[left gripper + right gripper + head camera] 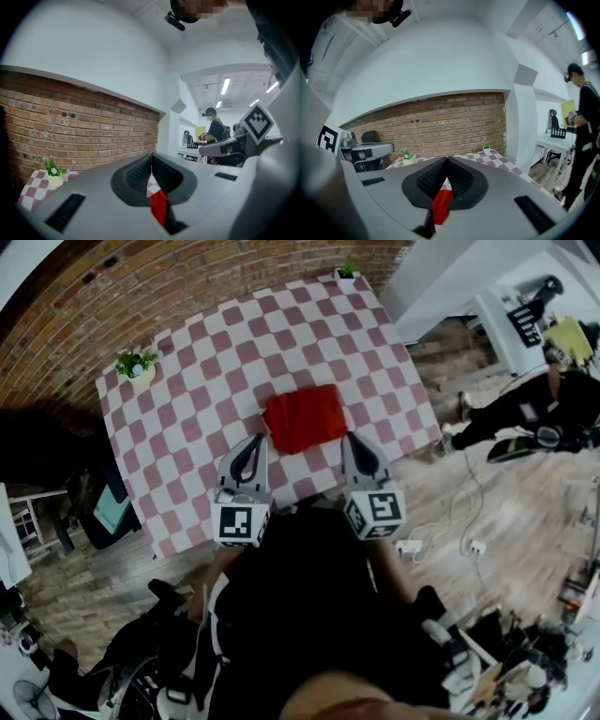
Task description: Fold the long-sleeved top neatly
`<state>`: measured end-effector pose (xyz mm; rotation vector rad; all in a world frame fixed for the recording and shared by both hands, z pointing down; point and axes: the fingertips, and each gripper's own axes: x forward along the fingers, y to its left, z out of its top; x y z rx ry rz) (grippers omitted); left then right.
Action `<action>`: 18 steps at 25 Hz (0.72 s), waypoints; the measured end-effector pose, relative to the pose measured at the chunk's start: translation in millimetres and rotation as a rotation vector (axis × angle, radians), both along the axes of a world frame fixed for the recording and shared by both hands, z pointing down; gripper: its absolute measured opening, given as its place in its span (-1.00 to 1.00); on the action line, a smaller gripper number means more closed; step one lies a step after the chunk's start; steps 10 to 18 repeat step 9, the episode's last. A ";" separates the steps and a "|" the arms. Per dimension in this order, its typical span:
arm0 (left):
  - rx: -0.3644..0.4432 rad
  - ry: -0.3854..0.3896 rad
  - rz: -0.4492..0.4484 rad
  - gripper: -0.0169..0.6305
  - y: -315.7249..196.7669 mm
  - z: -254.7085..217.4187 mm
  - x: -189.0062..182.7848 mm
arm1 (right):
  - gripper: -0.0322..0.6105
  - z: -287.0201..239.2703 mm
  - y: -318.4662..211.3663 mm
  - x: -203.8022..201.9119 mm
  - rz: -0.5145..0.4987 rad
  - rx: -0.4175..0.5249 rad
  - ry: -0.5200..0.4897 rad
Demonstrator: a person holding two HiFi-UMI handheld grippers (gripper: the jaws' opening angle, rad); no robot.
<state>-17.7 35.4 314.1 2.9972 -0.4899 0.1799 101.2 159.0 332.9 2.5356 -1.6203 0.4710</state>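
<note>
The red long-sleeved top (303, 418) lies as a small, thick rectangle near the middle of the table with the red-and-white checked cloth (187, 442). To me it looks already folded. The person holds the left gripper (253, 441) and the right gripper (357, 440) over the near edge of the table, one at each near corner of the top, and I think they do not touch it. Both have their jaws pressed together with nothing between them. The red strip seen under each pair of jaws is only the top lying further away.

The danger I see is in any further touch. If the closed jaws are pushed forward, they could shove the soft bundle along the cloth and open its upper layers. If a gripper pinches low at the edge, it may catch the checked cloth together with the top and wrinkle both. The small potted plant (137, 366) at the far left corner stands well apart, so I judge it safe.
</note>
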 end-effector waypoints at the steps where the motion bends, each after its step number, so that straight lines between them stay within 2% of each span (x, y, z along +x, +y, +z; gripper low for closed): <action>1: -0.001 -0.001 0.001 -0.92 -0.5 0.7 -0.3 | -0.87 -0.2 -0.5 -0.6 -0.002 0.001 0.001; 18: 0.014 0.000 -0.001 -0.92 -4.4 0.3 -1.0 | -0.87 -1.5 -4.7 -1.5 -0.014 0.006 0.004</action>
